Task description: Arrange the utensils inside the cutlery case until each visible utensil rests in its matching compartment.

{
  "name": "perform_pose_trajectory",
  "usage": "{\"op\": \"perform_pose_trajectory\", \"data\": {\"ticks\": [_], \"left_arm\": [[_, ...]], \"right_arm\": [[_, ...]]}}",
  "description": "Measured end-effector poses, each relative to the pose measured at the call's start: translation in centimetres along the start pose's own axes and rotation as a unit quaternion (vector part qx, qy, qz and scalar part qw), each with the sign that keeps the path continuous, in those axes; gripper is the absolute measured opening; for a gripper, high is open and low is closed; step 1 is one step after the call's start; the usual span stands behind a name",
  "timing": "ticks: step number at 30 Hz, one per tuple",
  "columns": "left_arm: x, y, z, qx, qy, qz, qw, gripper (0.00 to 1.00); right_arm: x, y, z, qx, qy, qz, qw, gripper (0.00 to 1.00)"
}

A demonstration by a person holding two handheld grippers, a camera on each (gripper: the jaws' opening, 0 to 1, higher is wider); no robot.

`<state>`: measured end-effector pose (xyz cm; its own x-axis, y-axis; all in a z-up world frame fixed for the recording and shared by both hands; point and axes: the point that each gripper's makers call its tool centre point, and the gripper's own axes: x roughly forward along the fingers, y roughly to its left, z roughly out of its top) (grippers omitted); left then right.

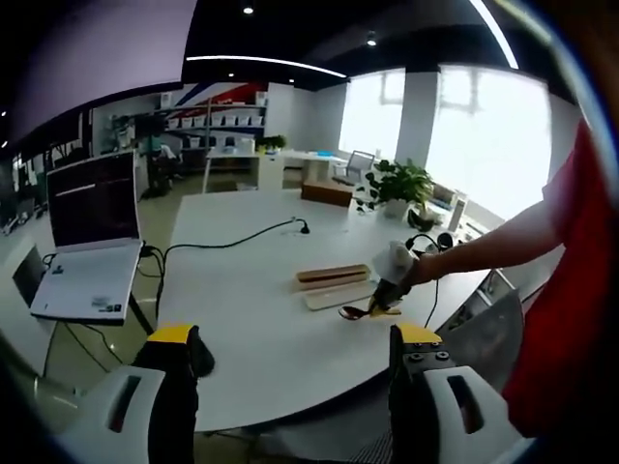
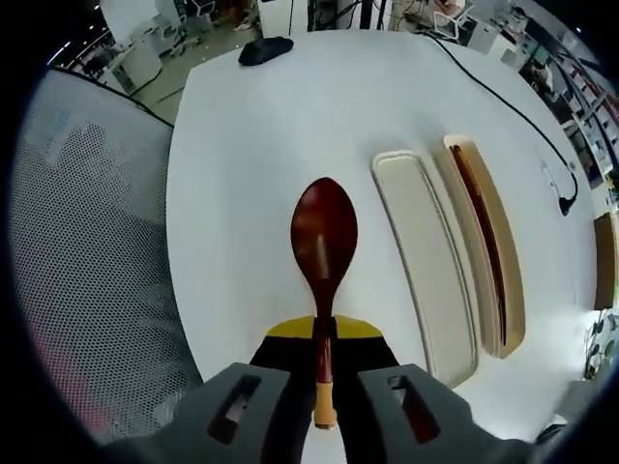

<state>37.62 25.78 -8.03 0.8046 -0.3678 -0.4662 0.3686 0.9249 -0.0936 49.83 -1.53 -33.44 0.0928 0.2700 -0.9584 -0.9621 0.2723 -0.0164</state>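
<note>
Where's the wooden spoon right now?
In the right gripper view, the spoon is clamped in the right gripper, above the white table, left of the cutlery case.

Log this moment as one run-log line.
right hand-held gripper: shut on dark red wooden spoon | left hand-held gripper: open, idle | beige oblong cutlery case: open, lid alongside, brown chopsticks inside

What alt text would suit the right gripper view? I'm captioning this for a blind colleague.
The right gripper holds a dark red wooden spoon by its handle above a white table. To the spoon's right lie a pale lid and an open case holding dark chopsticks.
</note>
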Motion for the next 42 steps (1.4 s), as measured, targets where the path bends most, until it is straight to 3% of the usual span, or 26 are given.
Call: {"op": "perform_pose_trajectory", "data": {"ticks": [10,20,23,27,29,42], "left_arm": [[0.3,0.2,-0.6,-0.005,0.006,-0.001,1.0,0.83],[0.7,0.7,-1.3,-0.016,0.015,0.003,0.9998,0.83],[0.7,0.8,-1.5,-0.018,0.017,0.004,0.9997,0.83],[0.8,1.1,-1.5,-0.016,0.017,0.007,0.9997,0.83],[0.9,1.0,-1.5,-0.02,0.017,0.003,0.9997,0.83],[1.7,0.4,-1.8,-0.011,0.03,-0.005,0.9995,0.83]], "right_arm": [[-0.5,-0.7,0.0,-0.002,0.0,-0.008,1.0,0.0],[-2.6,-4.8,1.1,-0.009,-0.008,-0.027,0.9996,0.0],[-2.9,-6.0,0.7,-0.03,0.002,-0.03,0.9991,0.0],[-3.8,-7.7,0.8,-0.026,-0.01,-0.031,0.9991,0.0],[-4.3,-8.7,0.5,-0.024,0.002,-0.042,0.9988,0.0],[-6.7,-12.7,2.4,-0.039,-0.021,-0.017,0.9989,0.0]]}}
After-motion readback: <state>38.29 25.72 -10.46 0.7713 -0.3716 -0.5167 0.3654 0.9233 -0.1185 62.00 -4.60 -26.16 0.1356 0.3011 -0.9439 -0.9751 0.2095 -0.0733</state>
